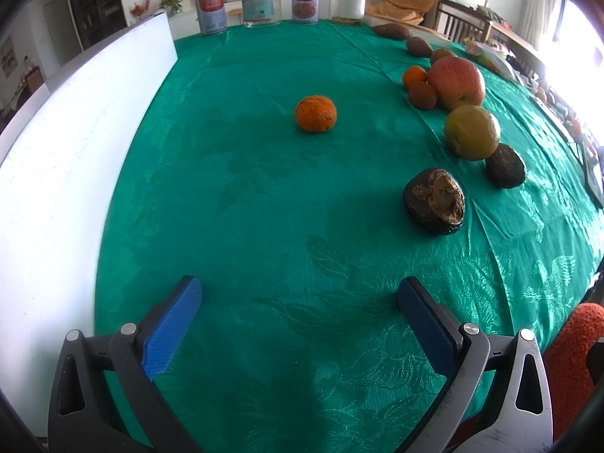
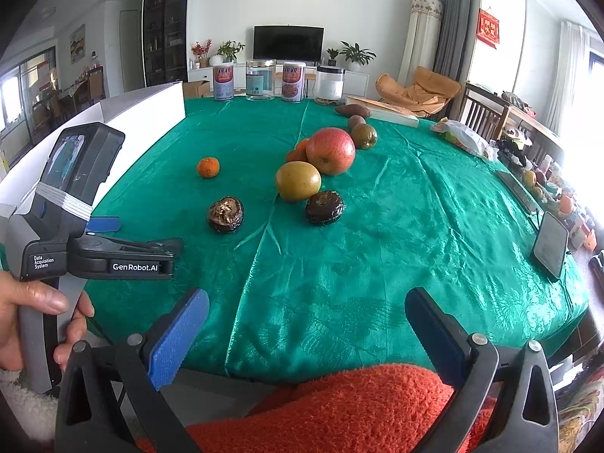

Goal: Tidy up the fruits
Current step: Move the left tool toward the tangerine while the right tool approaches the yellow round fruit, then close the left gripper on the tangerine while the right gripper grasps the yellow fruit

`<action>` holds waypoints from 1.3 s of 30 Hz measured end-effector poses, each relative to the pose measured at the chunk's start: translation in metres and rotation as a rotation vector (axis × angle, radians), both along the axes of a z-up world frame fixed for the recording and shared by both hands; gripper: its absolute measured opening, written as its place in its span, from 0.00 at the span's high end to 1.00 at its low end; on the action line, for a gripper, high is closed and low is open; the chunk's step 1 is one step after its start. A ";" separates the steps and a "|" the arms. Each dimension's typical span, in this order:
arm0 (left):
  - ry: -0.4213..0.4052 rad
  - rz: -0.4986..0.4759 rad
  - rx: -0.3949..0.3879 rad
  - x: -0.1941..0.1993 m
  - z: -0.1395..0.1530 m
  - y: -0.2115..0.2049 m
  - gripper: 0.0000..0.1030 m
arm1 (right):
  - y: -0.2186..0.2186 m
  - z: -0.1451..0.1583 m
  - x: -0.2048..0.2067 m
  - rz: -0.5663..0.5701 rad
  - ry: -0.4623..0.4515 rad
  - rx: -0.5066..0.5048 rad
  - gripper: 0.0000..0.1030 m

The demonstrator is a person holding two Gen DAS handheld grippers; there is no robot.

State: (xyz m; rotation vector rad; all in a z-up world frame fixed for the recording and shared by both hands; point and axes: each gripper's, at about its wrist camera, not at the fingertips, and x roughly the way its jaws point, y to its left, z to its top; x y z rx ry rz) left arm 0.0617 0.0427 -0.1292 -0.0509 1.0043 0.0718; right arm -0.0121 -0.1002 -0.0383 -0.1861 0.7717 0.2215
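An orange tangerine (image 1: 315, 114) (image 2: 208, 167) lies alone on the green tablecloth (image 1: 264, 226). To its right runs a line of fruit: a dark shrivelled fruit (image 1: 434, 200) (image 2: 225, 214), a second dark one (image 1: 505, 166) (image 2: 324, 207), a yellow-green apple (image 1: 472, 132) (image 2: 298, 181), a red apple (image 1: 456, 82) (image 2: 330, 150) and small oranges (image 1: 422, 94). My left gripper (image 1: 298, 298) hovers open over bare cloth near the front, empty. In the right wrist view the left gripper body (image 2: 90, 253) shows in a hand. My right gripper (image 2: 307, 313) is open at the table's near edge, empty.
A white box wall (image 1: 75, 143) (image 2: 143, 109) runs along the left side. Tins and jars (image 1: 260, 2) (image 2: 260, 81) stand at the far edge. A sweet potato (image 2: 353, 110), a phone (image 2: 550, 245) and clutter sit at right. An orange fuzzy garment (image 2: 339, 407) is below.
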 end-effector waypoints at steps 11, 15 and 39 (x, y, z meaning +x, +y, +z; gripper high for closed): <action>0.005 -0.031 -0.003 -0.002 0.000 0.000 0.00 | 0.000 -0.001 0.000 0.001 0.003 0.000 0.00; 0.039 -0.026 -0.053 0.003 0.005 0.009 0.01 | 0.000 -0.002 0.000 0.003 0.003 0.005 0.00; -0.038 -0.082 -0.087 0.119 0.013 0.016 0.70 | -0.022 0.019 0.043 0.072 0.078 0.171 0.00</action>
